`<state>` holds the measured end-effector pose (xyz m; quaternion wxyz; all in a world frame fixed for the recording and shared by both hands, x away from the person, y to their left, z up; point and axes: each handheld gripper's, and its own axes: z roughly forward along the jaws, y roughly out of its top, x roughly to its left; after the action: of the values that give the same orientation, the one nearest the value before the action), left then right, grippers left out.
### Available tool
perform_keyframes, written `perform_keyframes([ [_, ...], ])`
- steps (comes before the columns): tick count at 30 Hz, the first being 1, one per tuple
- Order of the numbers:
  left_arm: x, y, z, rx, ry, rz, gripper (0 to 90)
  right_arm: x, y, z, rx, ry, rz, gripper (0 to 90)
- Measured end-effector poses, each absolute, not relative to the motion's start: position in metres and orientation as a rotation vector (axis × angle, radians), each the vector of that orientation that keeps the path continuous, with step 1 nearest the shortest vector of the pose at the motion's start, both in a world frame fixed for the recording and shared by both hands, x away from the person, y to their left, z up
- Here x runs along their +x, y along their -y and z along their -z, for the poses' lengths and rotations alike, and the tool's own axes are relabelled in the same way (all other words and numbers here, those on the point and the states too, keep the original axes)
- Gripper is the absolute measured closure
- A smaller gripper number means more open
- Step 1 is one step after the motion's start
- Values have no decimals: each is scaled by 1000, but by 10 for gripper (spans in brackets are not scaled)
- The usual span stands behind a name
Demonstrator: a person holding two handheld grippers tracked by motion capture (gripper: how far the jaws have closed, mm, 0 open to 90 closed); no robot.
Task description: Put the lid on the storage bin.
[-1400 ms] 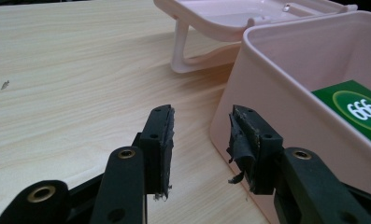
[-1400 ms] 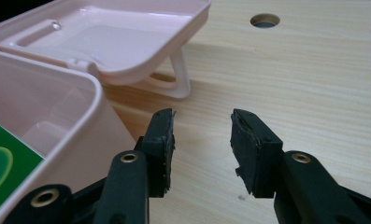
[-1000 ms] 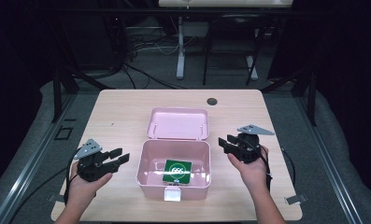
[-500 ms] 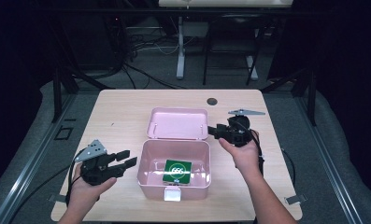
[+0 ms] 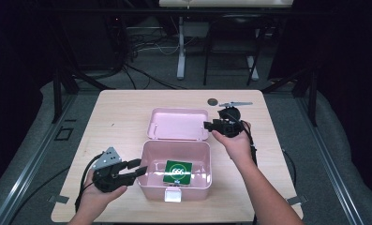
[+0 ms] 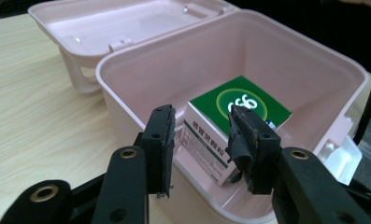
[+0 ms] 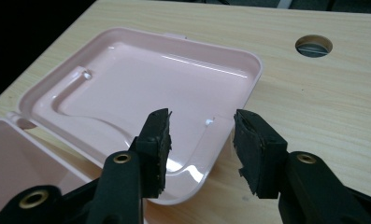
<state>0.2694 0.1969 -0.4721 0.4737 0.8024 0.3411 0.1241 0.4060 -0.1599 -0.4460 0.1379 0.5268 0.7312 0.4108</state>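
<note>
Now the right gripper [image 5: 211,125], jaws spread and empty, has moved in from the right to the lid [image 5: 178,123], lying flat behind the pink box [image 5: 152,174]. Left gripper [image 5: 136,169], also spread, sits at the box's left wall. Green carton [image 5: 177,171] inside, so closing looks next.

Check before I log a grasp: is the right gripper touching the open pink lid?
Cannot tell. In the right gripper view, the open right gripper straddles the lid corner without plain contact or gap.

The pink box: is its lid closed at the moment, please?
No, the lid lies flat open behind the pink box, showing a green carton inside.
</note>
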Motion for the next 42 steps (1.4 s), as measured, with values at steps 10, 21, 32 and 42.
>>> perform_keyframes([
  [10, 267, -197, 476, 1978, -840, -366, 756, 421, 144, 446, 1506, -2125, -1051, 558],
  [21, 259, -191, 478, 1994, -834, -409, 859, 444, 141, 451, 1559, -2093, -967, 556],
  [32, 259, -197, 475, 1983, -881, -463, 790, 456, 142, 462, 1599, -2075, -881, 559],
  [42, 260, -201, 478, 1980, -884, -419, 804, 465, 143, 468, 1654, -2067, -876, 629],
])
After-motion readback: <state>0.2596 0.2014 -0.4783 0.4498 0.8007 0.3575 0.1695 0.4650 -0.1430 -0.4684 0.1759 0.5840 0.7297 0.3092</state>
